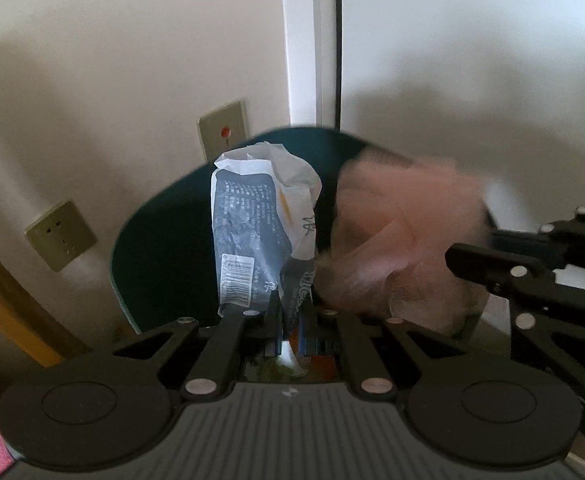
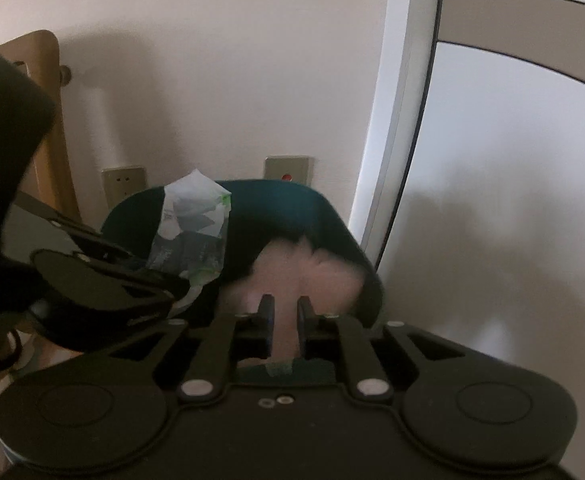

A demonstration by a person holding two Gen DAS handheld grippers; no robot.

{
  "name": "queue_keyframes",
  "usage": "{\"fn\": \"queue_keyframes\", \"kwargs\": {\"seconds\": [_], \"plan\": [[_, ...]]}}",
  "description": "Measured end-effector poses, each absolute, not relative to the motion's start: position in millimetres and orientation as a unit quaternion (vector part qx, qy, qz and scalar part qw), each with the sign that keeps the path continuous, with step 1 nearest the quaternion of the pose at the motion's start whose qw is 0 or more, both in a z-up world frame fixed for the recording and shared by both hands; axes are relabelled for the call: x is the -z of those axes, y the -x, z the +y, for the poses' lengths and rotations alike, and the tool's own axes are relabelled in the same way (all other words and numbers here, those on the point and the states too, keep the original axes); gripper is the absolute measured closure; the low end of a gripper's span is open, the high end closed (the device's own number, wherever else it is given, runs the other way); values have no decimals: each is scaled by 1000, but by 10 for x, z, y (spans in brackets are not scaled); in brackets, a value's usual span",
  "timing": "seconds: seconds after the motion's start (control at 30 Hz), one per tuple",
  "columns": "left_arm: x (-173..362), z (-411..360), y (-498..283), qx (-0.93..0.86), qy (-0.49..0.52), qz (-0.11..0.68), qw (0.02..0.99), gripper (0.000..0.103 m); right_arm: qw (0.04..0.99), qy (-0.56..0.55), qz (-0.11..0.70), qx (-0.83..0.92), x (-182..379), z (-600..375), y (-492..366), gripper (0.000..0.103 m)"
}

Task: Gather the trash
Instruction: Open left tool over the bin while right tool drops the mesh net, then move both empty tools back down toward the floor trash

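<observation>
A dark teal trash bin [image 1: 164,248] [image 2: 292,204] stands against the wall, its mouth facing both cameras. My left gripper [image 1: 290,312] [image 2: 178,286] is shut on a crumpled grey and white wrapper [image 1: 252,232] [image 2: 192,220] with a barcode, held upright over the bin's left side. My right gripper [image 2: 285,312] [image 1: 464,264] points into the bin with its jaws a little apart. A soft pink thing [image 2: 316,268] [image 1: 392,240], blurred, shows between and just beyond them inside the bin's mouth. The pads do not visibly press on it.
Behind the bin the wall carries a socket plate [image 1: 60,236] and a plate with a red dot [image 1: 222,134]. A white door frame [image 1: 304,40] runs up right of the bin. Wooden furniture [image 2: 52,120] stands at the left.
</observation>
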State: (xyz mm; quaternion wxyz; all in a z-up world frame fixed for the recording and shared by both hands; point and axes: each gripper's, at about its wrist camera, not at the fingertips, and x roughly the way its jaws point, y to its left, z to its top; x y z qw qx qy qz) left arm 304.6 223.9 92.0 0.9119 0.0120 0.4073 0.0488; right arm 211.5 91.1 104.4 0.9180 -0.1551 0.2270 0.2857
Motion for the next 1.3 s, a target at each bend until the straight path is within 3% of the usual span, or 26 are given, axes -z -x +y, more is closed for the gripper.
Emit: {"fn": "queue_keyframes", "kwargs": {"seconds": [0.23, 0.37, 0.4, 0.47, 0.5, 0.53, 0.63, 0.9, 1.3], "plan": [[-870, 2203, -3066, -44, -4, 430, 902, 94, 920, 164, 221, -279, -1106, 886, -2022, 78], [-844, 2217, -3027, -46, 0, 432, 901, 84, 925, 152, 214, -273, -1175, 724, -1967, 76], [-847, 2210, -3007, -47, 1, 430, 902, 74, 926, 148, 214, -274, -1201, 689, -1958, 76], [-849, 2201, -2995, -50, 2, 425, 904, 43, 927, 138, 214, -276, -1247, 600, -1895, 76], [-850, 2190, -2983, -55, 1, 420, 906, 23, 928, 135, 213, -275, -1264, 557, -1863, 75], [-866, 2177, -2952, -59, -1, 411, 910, 21, 929, 132, 211, -274, -1277, 515, -1832, 73], [-951, 2145, -2870, -55, 9, 401, 914, 21, 933, 121, 204, -271, -1334, 360, -1726, 64], [-1336, 1977, -2364, -36, 9, 347, 937, 21, 940, 88, 192, -269, -1406, -125, -1426, 61], [-1314, 1626, -1743, 11, -6, 294, 956, 21, 930, 72, 220, -286, -942, -623, -1173, 56]]}}
